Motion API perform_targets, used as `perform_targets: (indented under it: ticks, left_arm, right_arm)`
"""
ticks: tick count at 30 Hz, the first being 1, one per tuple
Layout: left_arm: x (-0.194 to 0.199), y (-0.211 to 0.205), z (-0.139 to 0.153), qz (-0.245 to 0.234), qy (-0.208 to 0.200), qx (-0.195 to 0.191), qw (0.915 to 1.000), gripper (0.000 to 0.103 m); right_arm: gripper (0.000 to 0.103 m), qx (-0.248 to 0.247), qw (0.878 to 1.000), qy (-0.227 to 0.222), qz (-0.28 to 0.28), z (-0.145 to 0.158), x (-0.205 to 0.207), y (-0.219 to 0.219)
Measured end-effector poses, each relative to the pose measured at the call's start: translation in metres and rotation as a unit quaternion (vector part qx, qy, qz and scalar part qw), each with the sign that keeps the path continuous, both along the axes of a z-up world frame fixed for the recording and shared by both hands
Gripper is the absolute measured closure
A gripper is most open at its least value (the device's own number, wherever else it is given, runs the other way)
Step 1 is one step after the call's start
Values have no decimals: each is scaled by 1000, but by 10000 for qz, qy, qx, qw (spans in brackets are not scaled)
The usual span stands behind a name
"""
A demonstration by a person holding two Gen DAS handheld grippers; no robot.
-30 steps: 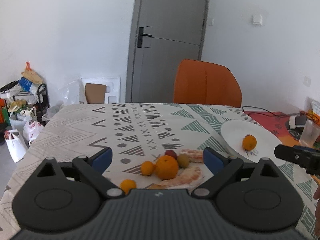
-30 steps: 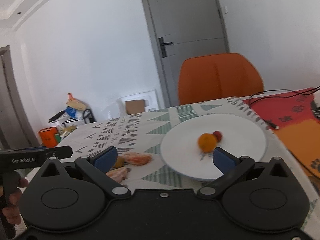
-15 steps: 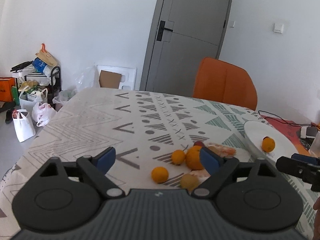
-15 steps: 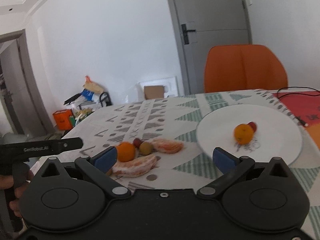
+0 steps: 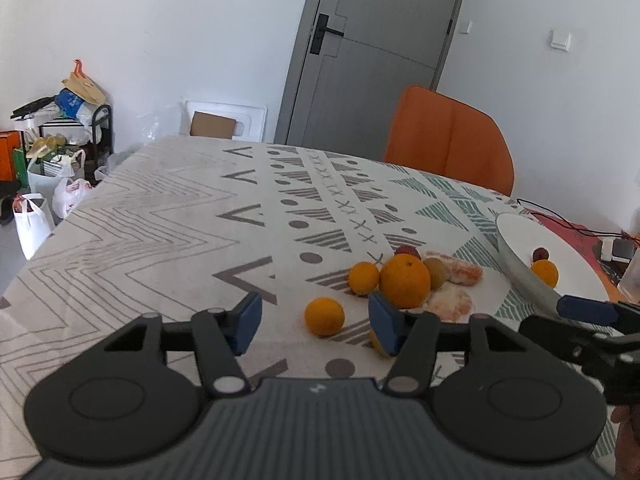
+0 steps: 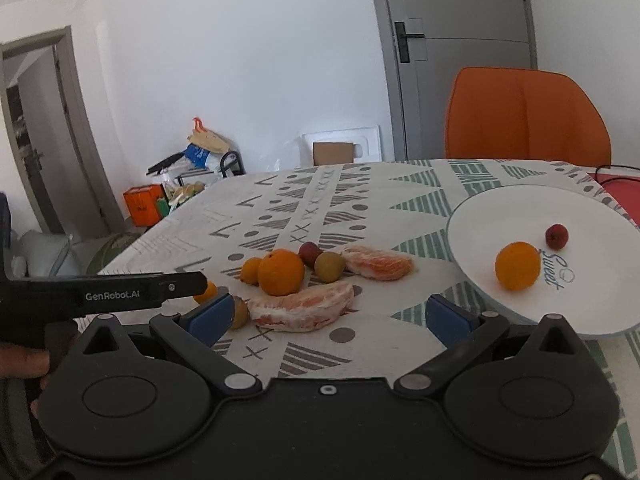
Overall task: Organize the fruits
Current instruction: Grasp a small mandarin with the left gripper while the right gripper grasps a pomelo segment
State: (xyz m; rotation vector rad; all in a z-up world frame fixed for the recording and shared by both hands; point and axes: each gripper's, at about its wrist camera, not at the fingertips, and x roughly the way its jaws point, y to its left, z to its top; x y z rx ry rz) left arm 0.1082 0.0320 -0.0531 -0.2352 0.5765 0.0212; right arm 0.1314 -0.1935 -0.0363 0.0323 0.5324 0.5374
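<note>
1. Orange fruit leads the count: one large orange [image 5: 405, 281] and three small ones on the cloth, the nearest small orange [image 5: 324, 316] just ahead between the left gripper [image 5: 316, 322] pads, untouched.
2. Two peeled citrus pieces [image 6: 302, 307], one red fruit and one greenish fruit [image 6: 329, 266] lie ahead of the right gripper [image 6: 329, 316].
3. The white plate [image 6: 600, 312], to its right, holds one small orange and one red fruit.
4. A patterned tablecloth [image 5: 160, 216] covers the table; beyond stand an orange chair [image 6: 528, 116] and grey door.
5. Left jaws have just been closing and grip nothing; right jaws stand wide, empty, angled downward.
</note>
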Motion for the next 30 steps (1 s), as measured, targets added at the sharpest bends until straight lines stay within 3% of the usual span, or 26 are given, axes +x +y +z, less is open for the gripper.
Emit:
perform_targets:
  ticks: [8,10,11,30]
  left_arm:
    - [12,-1,-12,-68,155,-54,9998,64]
    - [13,-1,-12,-89,133,-40,9999,79]
    - [14,0,-13,-126,138,-90,9998,81]
    - [-10,33,0,216,-141,-397,9989,81]
  right_arm:
    - [0,-70,9998,131,139,-8,8,10]
    - [0,-120,9997,127,159,-9,10,12]
    - [0,-135,9997,134,170,-10,11,13]
    - [4,-941,9950,167,284,-25,31,53]
